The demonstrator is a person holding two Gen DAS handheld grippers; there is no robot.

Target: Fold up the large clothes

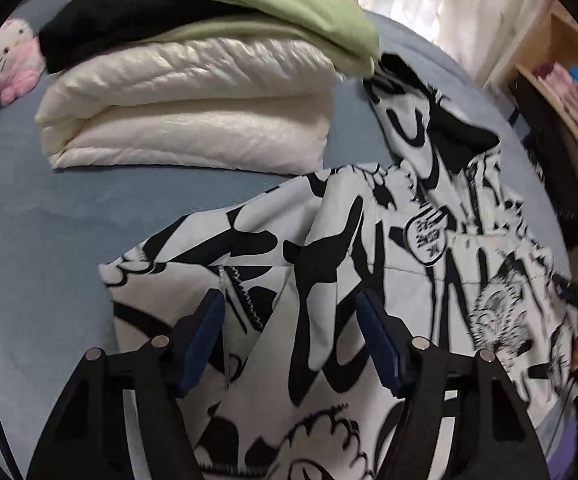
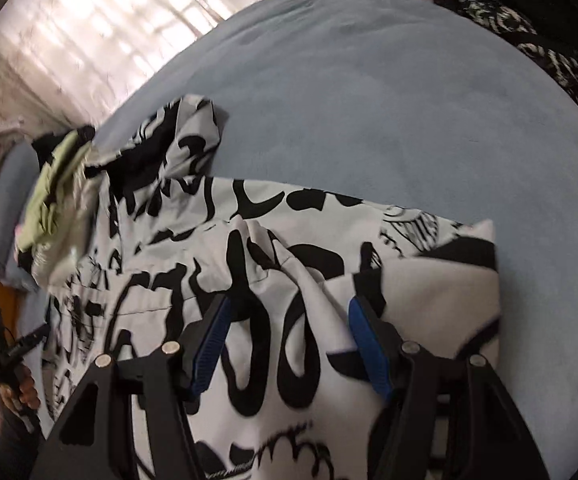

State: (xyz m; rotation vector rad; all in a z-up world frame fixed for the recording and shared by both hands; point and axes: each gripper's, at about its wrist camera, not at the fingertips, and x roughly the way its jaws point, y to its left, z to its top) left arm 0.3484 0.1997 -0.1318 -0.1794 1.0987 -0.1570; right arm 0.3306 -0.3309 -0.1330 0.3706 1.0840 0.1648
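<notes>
**Left Wrist and Right Wrist Views: Printed Jacket Under Both Open Tongs**

Left wrist view is showing the left gripper (image 1: 291, 308) with its blue-padded fingers standing wide apart, gripping nothing. A black-and-white printed jacket (image 1: 369, 248) is lying spread directly beneath and ahead of the fingers, with a zipper (image 1: 245, 296) running just beside the left pad. Whether the pads are touching the fabric cannot be determined.

Right wrist view is showing the right gripper (image 2: 289, 308) likewise spread wide and holding nothing. The same jacket (image 2: 249, 248) is lying under it, a raised fold of cloth sitting between the two fingers.

The jacket is resting on a blue bedsheet (image 1: 49, 208). Beyond the jacket, a folded white puffer coat (image 1: 193, 112) is sitting on the bed, carrying a folded green-and-black garment (image 1: 229, 4). A Hello Kitty plush (image 1: 9, 56) is lying beside that stack. A curtained window (image 2: 89, 32) is glowing behind the bed, and a wooden shelf (image 1: 561, 92) is standing near the bed's edge.
</notes>
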